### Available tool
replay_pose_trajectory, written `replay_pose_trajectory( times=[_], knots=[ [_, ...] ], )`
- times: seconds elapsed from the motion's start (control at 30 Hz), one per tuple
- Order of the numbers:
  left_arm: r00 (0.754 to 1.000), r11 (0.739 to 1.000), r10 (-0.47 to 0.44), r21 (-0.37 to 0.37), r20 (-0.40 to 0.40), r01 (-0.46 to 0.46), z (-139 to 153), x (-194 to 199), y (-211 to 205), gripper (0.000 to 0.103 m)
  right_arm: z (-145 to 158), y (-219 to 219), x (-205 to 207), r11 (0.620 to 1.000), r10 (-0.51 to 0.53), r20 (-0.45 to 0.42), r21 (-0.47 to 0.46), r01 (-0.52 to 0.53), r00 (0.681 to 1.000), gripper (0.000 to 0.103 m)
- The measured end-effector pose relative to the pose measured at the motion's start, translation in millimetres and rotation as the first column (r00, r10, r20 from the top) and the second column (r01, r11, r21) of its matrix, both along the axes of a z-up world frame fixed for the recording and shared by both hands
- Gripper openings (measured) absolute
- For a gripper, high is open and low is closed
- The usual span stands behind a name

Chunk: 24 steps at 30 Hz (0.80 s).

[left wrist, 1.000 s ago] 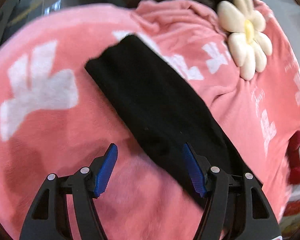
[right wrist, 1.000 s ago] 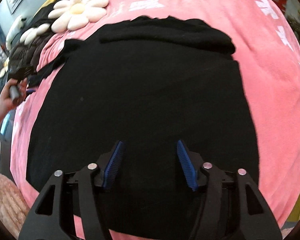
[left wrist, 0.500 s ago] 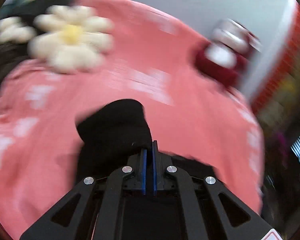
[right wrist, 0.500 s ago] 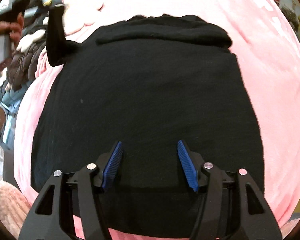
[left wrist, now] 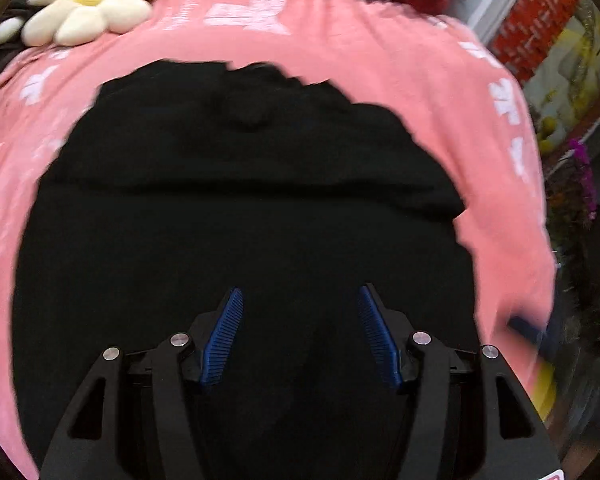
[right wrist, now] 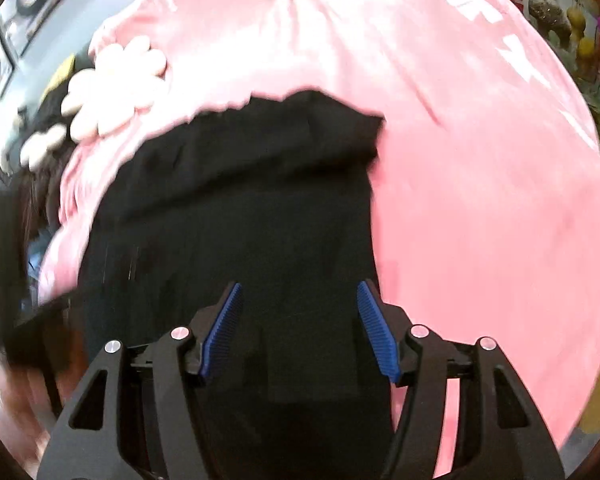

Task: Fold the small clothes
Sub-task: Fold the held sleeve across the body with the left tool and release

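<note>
Left wrist view: your left gripper (left wrist: 300, 332) hangs spread over the black garment (left wrist: 240, 220); nothing is gripped. Your right gripper (right wrist: 298, 328) gapes likewise above it on the pink blanket (right wrist: 480, 200).

Left tongs (left wrist: 300, 336) and right tongs (right wrist: 299, 330) both gape wide.

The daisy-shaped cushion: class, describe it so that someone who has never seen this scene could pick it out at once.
Start at the big pink blanket with white markings that covers the whole surface. A black garment lies across its middle; look beyond that to the blanket's far left edge. There sits the daisy-shaped cushion, the only thing with puffy cream petals round a yellow centre.
</note>
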State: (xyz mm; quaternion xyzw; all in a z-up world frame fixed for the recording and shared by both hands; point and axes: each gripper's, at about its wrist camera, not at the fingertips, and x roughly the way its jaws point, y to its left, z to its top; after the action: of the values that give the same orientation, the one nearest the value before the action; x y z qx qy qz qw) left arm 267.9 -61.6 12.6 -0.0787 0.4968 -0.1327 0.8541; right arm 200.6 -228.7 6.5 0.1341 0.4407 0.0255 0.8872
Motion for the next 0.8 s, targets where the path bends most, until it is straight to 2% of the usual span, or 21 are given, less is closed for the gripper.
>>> replay_pose_trajectory(
  times=[0.1, 0.17, 0.23, 0.33, 0.37, 0.4, 0.43, 0.47, 0.57, 0.63, 0.7, 0.73, 0.8],
  knots=[
    [1.0, 0.999, 0.02, 0.028, -0.022, -0.02, -3.5, -13.1, 19.1, 0.059, 7.5, -3.1, 60.5, 0.999, -0.029, 0.05, -0.031, 0.03, 0.998, 0.058],
    [0.999, 0.999, 0.038, 0.014, -0.037, -0.038, -5.1, -21.1, 34.2, 0.059, 2.7, -9.7, 98.1, 0.996, -0.065, 0.041, -0.061, 0.068, 0.997, 0.058],
    [0.998, 0.999, 0.053, 0.001, -0.041, -0.053, -6.9, -29.1, 43.7, 0.059, -4.8, -12.7, 125.8, 0.994, -0.096, 0.021, -0.046, 0.096, 0.995, 0.057],
    [0.999, 0.999, 0.044, 0.004, -0.028, -0.044, -6.3, -32.8, 45.5, 0.06, -20.1, -5.7, 160.6, 0.995, -0.089, -0.033, -0.05, 0.088, 0.995, 0.057],
    [0.999, 0.999, 0.043, 0.01, -0.026, -0.043, -6.1, -32.2, 44.0, 0.062, -29.2, 0.6, 171.5, 0.996, -0.069, -0.067, -0.06, 0.065, 0.995, 0.046],
    [0.999, 0.999, 0.036, 0.016, -0.022, -0.036, -6.0, -31.7, 43.3, 0.062, -35.0, 4.8, 176.4, 0.997, -0.048, -0.09, -0.063, 0.042, 0.995, 0.024],
    [0.999, 0.999, 0.032, 0.019, -0.02, -0.032, -5.8, -31.4, 43.1, 0.062, -38.1, 11.2, 179.8, 0.998, -0.016, -0.105, -0.069, 0.009, 0.994, 0.014],
    [0.999, 0.999, 0.03, 0.022, -0.017, -0.03, -5.5, -31.2, 44.0, 0.062, -31.2, 18.5, 179.7, 0.996, 0.014, -0.084, -0.083, -0.021, 0.996, 0.005],
    [0.999, 0.999, 0.032, 0.014, -0.016, -0.031, -4.9, -29.5, 46.9, 0.062, 12.9, 22.6, 163.4, 0.997, 0.028, 0.064, -0.076, -0.023, 0.998, 0.004],
    [0.999, 0.999, 0.034, 0.01, -0.021, -0.034, -6.2, -29.3, 49.4, 0.062, 33.1, 13.8, 150.6, 0.996, -0.01, 0.143, -0.088, 0.023, 0.99, 0.004],
    [0.999, 0.999, 0.035, 0.017, -0.022, -0.035, -8.0, -29.9, 49.8, 0.062, 17.7, 2.1, 157.7, 0.984, -0.048, 0.093, -0.166, 0.063, 0.994, 0.008],
    [0.999, 0.999, 0.037, 0.026, -0.026, -0.037, -8.7, -30.9, 50.2, 0.062, -11.4, -6.7, 168.7, 0.984, -0.055, -0.028, -0.172, 0.05, 0.998, 0.009],
    [0.999, 0.999, 0.036, 0.029, -0.028, -0.036, -7.7, -32.5, 50.5, 0.063, -30.0, -13.0, 168.0, 0.988, -0.064, -0.1, -0.148, 0.049, 0.993, 0.01]
  ],
)
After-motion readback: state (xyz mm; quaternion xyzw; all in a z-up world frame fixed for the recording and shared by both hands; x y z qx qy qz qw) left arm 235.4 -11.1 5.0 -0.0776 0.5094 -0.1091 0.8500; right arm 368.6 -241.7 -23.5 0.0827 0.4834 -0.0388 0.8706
